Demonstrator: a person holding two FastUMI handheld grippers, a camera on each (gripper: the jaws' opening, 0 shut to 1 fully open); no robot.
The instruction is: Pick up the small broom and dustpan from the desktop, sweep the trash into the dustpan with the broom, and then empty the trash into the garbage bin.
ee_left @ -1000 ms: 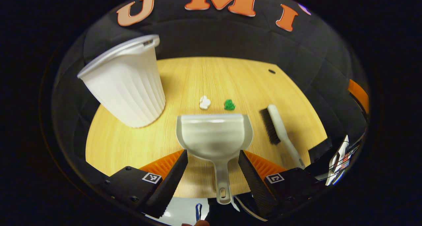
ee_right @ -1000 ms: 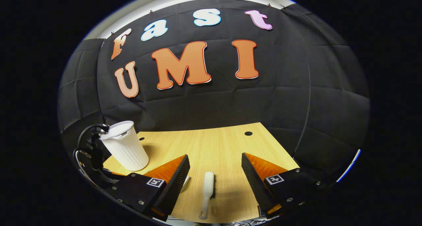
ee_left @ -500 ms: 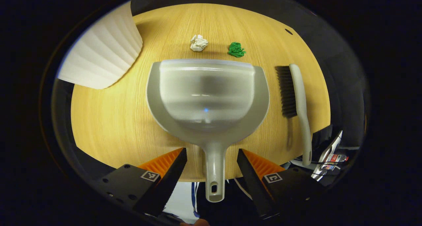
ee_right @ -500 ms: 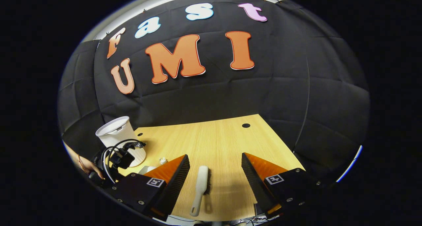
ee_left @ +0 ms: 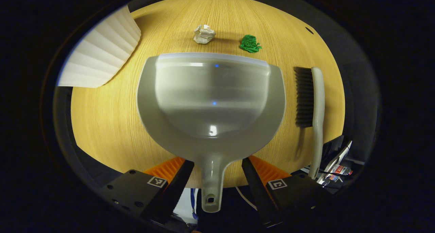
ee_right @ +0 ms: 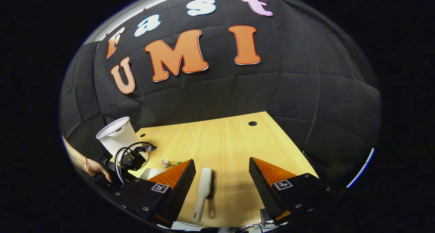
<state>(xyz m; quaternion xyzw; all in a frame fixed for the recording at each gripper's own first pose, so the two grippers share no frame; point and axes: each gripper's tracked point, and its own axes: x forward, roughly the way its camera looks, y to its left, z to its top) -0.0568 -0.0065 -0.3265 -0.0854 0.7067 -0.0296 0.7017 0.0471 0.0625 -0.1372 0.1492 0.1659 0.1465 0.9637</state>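
Left tool (ee_left: 217, 173) wide open, straddling the translucent grey plastic dustpan (ee_left: 210, 100) handle, gripping nothing.
Close squarely mid-handle; right tool (ee_right: 222, 182) gapes empty over the white-handled, black-bristled small broom (ee_right: 204, 188).

Between the fingers, a glossy, smooth translucent plastic dustpan (ee_left: 210, 100) is seen on matt wood-grain desktop (ee_left: 102, 124). Beyond the fingertips, crumpled paper (ee_left: 204, 34) and a ribbed plastic bin (ee_left: 98, 56) are seen.
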